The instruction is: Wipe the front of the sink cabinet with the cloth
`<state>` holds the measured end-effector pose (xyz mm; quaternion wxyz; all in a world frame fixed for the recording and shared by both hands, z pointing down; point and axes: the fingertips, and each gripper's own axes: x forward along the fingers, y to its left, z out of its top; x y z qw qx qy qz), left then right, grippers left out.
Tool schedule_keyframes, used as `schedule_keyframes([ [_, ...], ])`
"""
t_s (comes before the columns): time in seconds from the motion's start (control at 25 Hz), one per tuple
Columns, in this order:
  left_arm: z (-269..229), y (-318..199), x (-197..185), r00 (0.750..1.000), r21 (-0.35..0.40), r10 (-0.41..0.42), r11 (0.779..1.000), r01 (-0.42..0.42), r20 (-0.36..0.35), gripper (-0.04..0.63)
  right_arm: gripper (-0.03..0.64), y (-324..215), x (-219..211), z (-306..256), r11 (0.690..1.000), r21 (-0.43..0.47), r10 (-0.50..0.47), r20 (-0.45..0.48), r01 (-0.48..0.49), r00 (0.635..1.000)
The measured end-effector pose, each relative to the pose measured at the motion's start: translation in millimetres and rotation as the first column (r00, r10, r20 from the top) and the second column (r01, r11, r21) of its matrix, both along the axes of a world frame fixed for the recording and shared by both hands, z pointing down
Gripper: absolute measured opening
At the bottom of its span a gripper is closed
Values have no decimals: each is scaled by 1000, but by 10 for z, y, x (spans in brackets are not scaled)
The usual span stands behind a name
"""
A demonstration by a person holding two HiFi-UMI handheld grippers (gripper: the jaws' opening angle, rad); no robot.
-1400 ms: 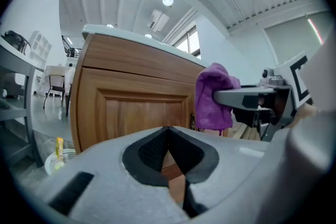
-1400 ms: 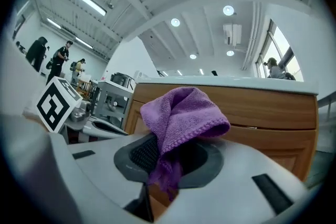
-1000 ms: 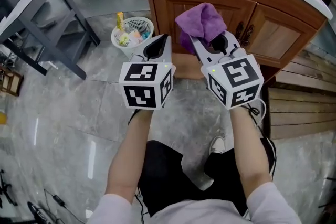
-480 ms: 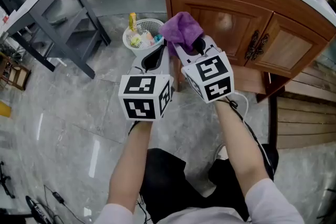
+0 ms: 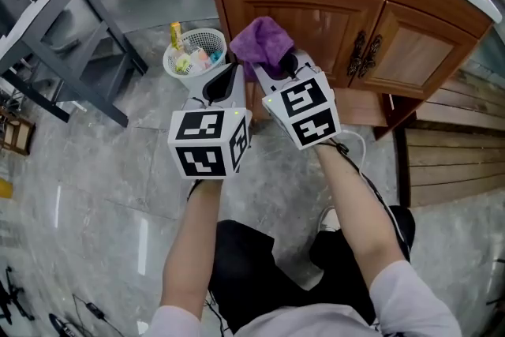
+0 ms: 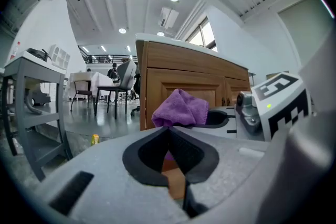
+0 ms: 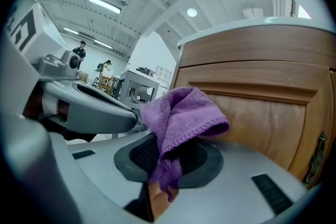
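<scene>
A wooden sink cabinet [image 5: 316,4] with two panelled doors and a white top fills the upper head view. My right gripper [image 5: 272,63] is shut on a purple cloth [image 5: 263,43], which bunches out past its tips against the left door's lower left part [image 7: 273,118]. In the right gripper view the purple cloth [image 7: 181,115] hangs from the closed jaws. My left gripper [image 5: 229,75] is shut with nothing in it, just left of the right one, near the cabinet's left corner post [image 6: 152,97]. The left gripper view shows the cloth [image 6: 181,110] beyond its jaws.
A white mesh waste basket [image 5: 193,51] with litter stands on the grey marble floor left of the cabinet. A grey metal table [image 5: 55,35] is further left. Dark metal handles [image 5: 359,53] sit where the two doors meet. Wooden boards [image 5: 454,162] lie at right.
The right gripper has carried the cloth leftward along the cabinet front, from near the doors' middle to the left door's left edge. The left gripper has stayed beside it.
</scene>
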<state>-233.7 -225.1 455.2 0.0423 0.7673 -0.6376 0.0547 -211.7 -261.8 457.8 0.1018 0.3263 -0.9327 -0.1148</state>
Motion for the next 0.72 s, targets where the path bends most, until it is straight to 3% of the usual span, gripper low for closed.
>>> schedule_keyframes([
  [0.72,-14,-323,1124,978,0,205,979,-205,-34,5,72,-199,1434,-130,978,14,211,-40,-210,977],
])
